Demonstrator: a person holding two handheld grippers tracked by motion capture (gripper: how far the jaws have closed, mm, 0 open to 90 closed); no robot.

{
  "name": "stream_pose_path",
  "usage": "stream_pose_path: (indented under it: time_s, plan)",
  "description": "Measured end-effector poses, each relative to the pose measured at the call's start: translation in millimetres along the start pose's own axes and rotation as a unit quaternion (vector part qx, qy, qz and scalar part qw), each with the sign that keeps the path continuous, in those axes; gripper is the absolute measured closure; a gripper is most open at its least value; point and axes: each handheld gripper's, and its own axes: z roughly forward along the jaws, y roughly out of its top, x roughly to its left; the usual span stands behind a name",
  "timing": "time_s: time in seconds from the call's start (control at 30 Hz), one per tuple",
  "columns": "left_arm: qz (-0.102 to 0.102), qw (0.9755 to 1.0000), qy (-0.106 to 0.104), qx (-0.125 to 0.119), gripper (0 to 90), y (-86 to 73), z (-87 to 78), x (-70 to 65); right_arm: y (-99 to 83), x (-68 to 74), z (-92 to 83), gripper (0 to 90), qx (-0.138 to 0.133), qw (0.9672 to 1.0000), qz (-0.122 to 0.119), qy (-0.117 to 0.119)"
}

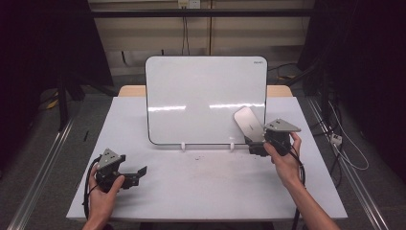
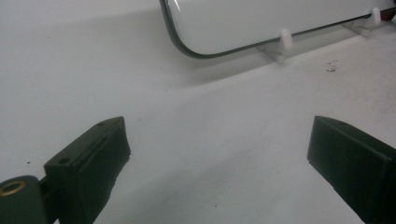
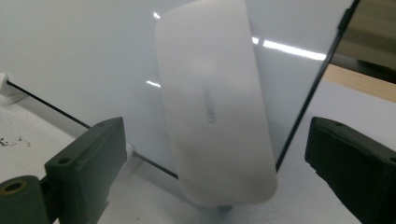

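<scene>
A white-faced whiteboard (image 1: 201, 96) with a dark rim stands upright at the middle of the table, held by small white feet (image 1: 183, 146). A white oblong eraser (image 1: 248, 123) clings to its lower right corner, tilted. In the right gripper view the eraser (image 3: 212, 102) lies between the jaws of my right gripper (image 3: 217, 140), which stands open with gaps on both sides. From above, that gripper (image 1: 253, 143) sits just below the eraser. My left gripper (image 1: 136, 176) rests open near the table's front left, holding nothing, and it points at the board's lower left corner (image 2: 187, 46).
The grey-white table (image 1: 206, 187) has dark specks (image 1: 196, 157) in front of the board. A wooden edge (image 1: 280, 91) shows behind it. Dark stands and cables flank the table on both sides.
</scene>
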Motion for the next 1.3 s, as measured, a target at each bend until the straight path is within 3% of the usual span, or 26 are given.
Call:
stream_pose_path:
  time_s: [0.2, 0.33, 0.63, 0.77, 1.07, 1.3]
  plan:
    - [-0.006, 1.0000, -0.003, 0.000, 5.2, 1.1, 2.5, 1.6, -9.1, -6.4, -9.9, 6.2, 0.002, 0.9999, 0.002, -0.010]
    - [-0.015, 0.9999, -0.003, -0.007, 5.2, 1.9, 3.2, 3.7, -16.2, -11.7, -16.5, 5.5, -0.005, 0.9996, 0.025, -0.009]
    - [-0.012, 0.9999, -0.005, -0.005, 5.3, 1.7, 3.7, 2.7, -35.0, -21.4, -33.6, 5.1, -0.010, 0.9987, 0.045, -0.021]
    - [-0.022, 0.9997, -0.003, -0.006, 5.3, 2.0, 3.3, 1.9, -42.8, -24.1, -39.6, 5.2, -0.012, 0.9983, 0.051, -0.025]
    - [-0.013, 0.9999, -0.003, -0.010, 5.3, 1.7, 2.4, 0.0, -65.4, -24.8, -44.1, 6.0, -0.009, 0.9977, 0.059, -0.032]
    - [-0.006, 0.9999, 0.003, -0.012, 5.3, 1.7, 1.1, -1.5, -72.1, -27.5, -52.5, 6.0, -0.011, 0.9975, 0.062, -0.031]
